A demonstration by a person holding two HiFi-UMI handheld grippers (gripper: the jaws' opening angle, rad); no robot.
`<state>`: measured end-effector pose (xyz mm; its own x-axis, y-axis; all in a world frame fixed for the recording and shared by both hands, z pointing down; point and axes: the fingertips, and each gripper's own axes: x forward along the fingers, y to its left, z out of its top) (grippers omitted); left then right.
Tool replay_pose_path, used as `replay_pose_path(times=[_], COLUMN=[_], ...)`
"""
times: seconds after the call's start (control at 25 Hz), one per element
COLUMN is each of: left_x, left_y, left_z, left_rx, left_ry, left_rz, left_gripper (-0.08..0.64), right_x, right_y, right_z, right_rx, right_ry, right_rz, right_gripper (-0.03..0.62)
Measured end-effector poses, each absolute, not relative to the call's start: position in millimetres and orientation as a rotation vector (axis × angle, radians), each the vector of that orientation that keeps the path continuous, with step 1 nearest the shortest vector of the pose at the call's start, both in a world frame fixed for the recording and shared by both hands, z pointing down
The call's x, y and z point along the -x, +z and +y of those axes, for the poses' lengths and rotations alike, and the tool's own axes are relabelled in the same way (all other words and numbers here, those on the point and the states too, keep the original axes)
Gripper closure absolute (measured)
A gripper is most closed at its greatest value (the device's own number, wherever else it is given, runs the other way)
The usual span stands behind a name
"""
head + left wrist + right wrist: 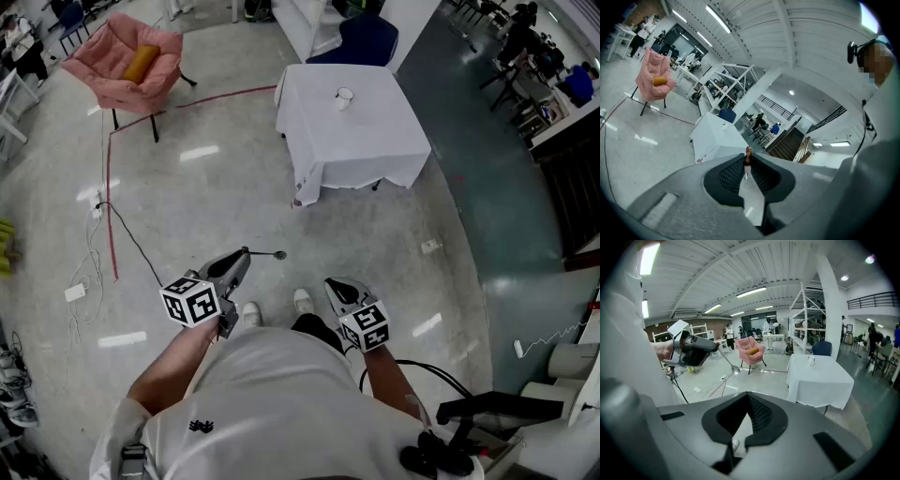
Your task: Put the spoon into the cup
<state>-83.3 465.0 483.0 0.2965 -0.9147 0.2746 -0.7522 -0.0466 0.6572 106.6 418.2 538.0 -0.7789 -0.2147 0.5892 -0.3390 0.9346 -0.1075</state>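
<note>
Spoon (pixel 267 253) tight in left gripper (pixel 246 253) (right gripper (pixel 331 282) closed, empty), cup (pixel 344 97) well apart

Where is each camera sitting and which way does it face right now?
Head view: on the person's head, facing steeply down at floor, table and cup; shows torso, forearms, left gripper, right gripper.
Left gripper view: on left gripper, along jaws shut on the spoon, toward the table; person's shoulder at right.
Right gripper view: on right gripper, toward table and cup; shirt and left gripper at left.
Shared: all show the table and pink chair.
</note>
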Motion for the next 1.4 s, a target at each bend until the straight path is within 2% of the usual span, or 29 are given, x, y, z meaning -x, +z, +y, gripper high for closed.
replay_pose_path(times=[0.4, 0.8, 1.16, 1.4], left_x=[91.3, 89.6, 57.5, 64.9], left_y=[492.4, 483.8, 466.5, 473.5], left_z=[436.8, 343.9, 222.3, 174.1], left_rx=[-1.885, -1.849, -1.854, -1.824], left_ry=[-0.265, -0.235, -0.194, -0.192], left_rz=[-1.433, -1.489, -1.53, -1.544], left_gripper=[0.511, 0.511, 0.511, 0.511], right_x=[-104.6, -93.4, -127.4, -129.4], right_y=[552.7, 534.2, 526.8, 545.7], right_z=[418.8, 303.0, 188.3, 141.0], right_rx=[-0.446, -0.386, -0.393, -0.419], right_ry=[0.382, 0.376, 0.383, 0.423], right_rz=[-2.462, -2.585, -2.633, -2.607], right_gripper=[0.584, 0.583, 0.491, 0.497])
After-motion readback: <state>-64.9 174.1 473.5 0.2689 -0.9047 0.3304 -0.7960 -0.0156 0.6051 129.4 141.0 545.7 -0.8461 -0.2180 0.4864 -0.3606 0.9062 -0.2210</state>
